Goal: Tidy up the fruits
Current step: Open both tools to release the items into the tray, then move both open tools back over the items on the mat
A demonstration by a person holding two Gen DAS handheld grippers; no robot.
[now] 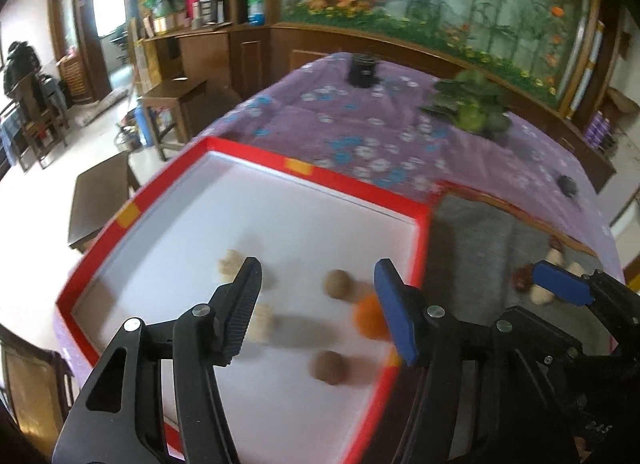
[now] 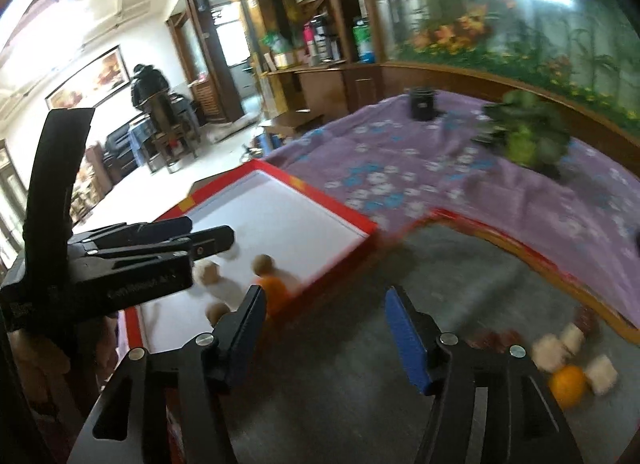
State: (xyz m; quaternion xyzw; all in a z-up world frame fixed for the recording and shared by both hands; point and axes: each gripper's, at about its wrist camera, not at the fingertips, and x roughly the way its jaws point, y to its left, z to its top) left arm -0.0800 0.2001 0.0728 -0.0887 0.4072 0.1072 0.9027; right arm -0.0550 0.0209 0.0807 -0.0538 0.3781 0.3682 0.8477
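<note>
From the left wrist, a red box [image 1: 224,146] with a white floor sits at the table's [image 1: 360,124] left edge. Inside it lie two brown balls [image 1: 338,283], an orange [image 1: 370,316] by the right wall, and some pale lumps [image 1: 230,262]. The left tool [image 1: 318,304] is spread wide above them, holding nothing.

From the right wrist, a gray tray [image 2: 360,344] touches the box's right side. Its far right corner holds another orange [image 2: 568,384], white cubes [image 2: 600,374] and dark red bits [image 2: 586,318]. The right tool [image 2: 324,328] is spread, holding nothing.
</note>
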